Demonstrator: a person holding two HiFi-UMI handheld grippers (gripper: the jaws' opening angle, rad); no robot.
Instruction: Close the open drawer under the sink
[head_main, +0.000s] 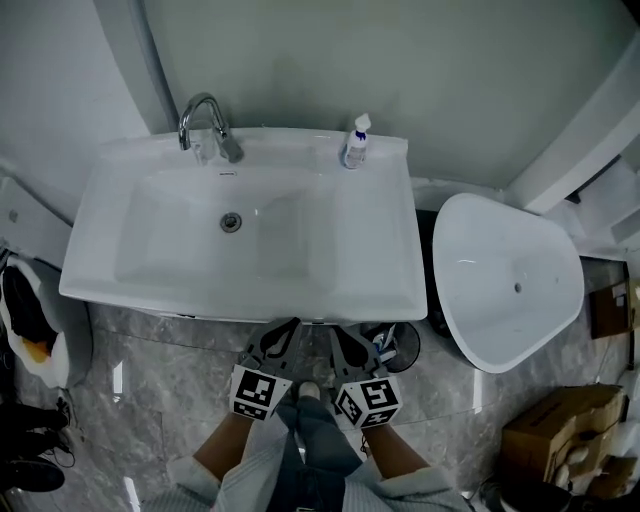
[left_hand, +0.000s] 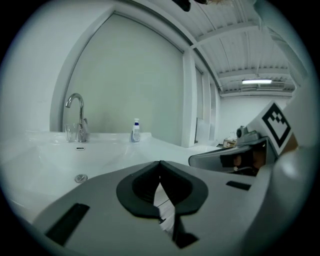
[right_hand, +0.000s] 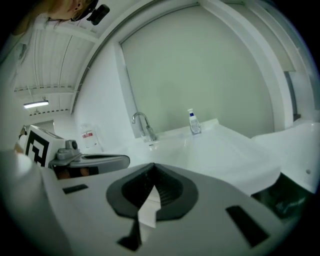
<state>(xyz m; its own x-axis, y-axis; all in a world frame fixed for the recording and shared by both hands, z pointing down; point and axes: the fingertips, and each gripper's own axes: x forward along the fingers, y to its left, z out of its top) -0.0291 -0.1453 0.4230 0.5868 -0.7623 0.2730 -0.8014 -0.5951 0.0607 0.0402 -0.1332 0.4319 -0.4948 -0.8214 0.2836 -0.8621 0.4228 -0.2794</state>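
A white sink (head_main: 380, 250) fills the head view; the drawer beneath it is hidden by the basin, and no view shows it. To the sink's right, apart from it, stands an oval white bowl (head_main: 500, 290), and a cardboard box (head_main: 560, 425) sits on the marble floor (head_main: 160, 370) near the bowl's front. At the middle of the sink's front edge a person holds the left gripper (head_main: 290, 326) and the right gripper (head_main: 336, 332) side by side, their tips reaching the rim. Each gripper's jaws are pressed together at the tips with nothing between them. A chrome tap (head_main: 205, 120) stands on the sink's back edge towards the left corner, a spray bottle (head_main: 356, 142) stands on the back edge right of centre, and a drain (head_main: 231, 221) lies in the basin.
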